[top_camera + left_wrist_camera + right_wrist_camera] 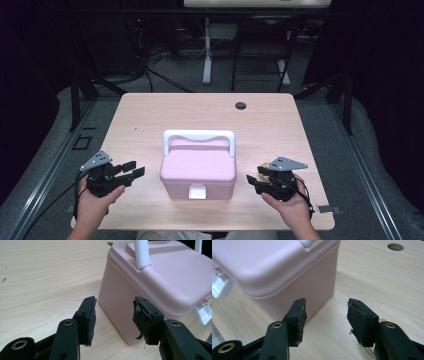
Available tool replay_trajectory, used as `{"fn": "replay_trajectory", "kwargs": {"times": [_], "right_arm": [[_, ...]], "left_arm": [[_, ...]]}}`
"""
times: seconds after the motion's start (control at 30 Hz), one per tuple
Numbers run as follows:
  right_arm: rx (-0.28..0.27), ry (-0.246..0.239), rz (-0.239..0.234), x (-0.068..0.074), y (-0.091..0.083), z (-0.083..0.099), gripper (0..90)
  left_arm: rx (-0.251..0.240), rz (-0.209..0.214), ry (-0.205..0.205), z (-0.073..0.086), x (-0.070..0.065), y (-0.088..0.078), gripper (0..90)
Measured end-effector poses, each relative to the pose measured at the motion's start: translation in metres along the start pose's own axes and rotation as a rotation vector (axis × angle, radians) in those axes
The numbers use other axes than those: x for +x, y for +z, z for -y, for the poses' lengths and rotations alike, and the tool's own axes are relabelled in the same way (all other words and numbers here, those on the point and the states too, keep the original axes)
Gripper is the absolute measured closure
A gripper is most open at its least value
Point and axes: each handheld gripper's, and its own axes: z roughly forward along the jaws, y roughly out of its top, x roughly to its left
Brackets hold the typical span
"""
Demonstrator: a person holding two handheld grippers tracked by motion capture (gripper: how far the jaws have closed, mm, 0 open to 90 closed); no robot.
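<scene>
A pink box [198, 172] with a white handle [199, 135] and a white front latch [196, 192] sits shut near the middle of the desk's [150, 115] front edge. The left tool [134, 171] hovers just off the box's left side, jaws parted and holding nothing. The right tool [253, 181] hangs by the box's right side, jaws likewise apart and empty. A round hole [241, 105] marks the desk's far edge.
</scene>
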Motion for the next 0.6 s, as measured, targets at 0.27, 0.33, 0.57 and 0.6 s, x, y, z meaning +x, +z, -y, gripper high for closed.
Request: {"fn": "replay_trajectory", "kwargs": {"times": [0.27, 0.33, 0.57, 0.6], "right_arm": [[0.003, 0.006, -0.024, 0.002, -0.009, -0.012, 48.4], [0.005, 0.015, -0.028, 0.001, -0.01, -0.013, 48.4], [-0.003, 0.022, -0.049, -0.001, -0.015, -0.022, 48.5], [-0.01, 0.022, -0.053, 0.0, -0.016, -0.024, 48.5]], "left_arm": [[0.012, 0.014, 0.023, -0.011, -0.007, -0.006, 51.4], [0.015, 0.017, 0.026, -0.014, -0.008, -0.007, 51.2], [0.032, 0.018, 0.051, -0.024, -0.011, -0.007, 50.4], [0.03, 0.017, 0.054, -0.026, -0.012, -0.007, 50.3]]}}
